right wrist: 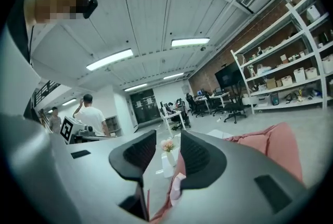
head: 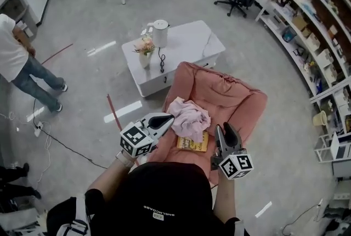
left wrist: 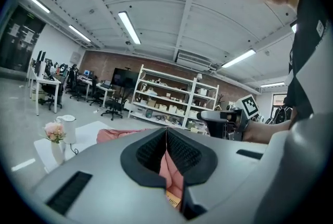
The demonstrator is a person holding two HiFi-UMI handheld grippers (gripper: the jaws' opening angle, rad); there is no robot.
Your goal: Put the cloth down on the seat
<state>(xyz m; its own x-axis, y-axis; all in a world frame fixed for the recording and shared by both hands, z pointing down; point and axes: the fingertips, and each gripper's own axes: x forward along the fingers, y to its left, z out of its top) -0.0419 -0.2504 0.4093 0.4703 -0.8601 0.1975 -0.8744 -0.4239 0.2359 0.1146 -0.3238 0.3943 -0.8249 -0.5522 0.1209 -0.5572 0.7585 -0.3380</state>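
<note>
Head view looks steeply down on both tools above a pink armchair (head: 233,95). The left hand-held gripper (head: 169,118) has its jaws pressed together at the tips with nothing pinched between them. Its nose sits right at the near edge of the cloth (head: 189,118), though contact cannot be made out. The right hand-held gripper (head: 225,128) has its jaws partway apart and holds nothing; the cloth is ahead of it and to its left, clear of its tips. The cloth lies crumpled on the seat, just beyond and between the two grippers, draped over the far edge of a yellow book (head: 193,144). Past the armchair stands a white worktop (head: 192,43) carrying a vase of flowers (head: 145,51) and a white kettle (head: 159,32). Farther left, a person (head: 16,59) stands on the floor.
</note>
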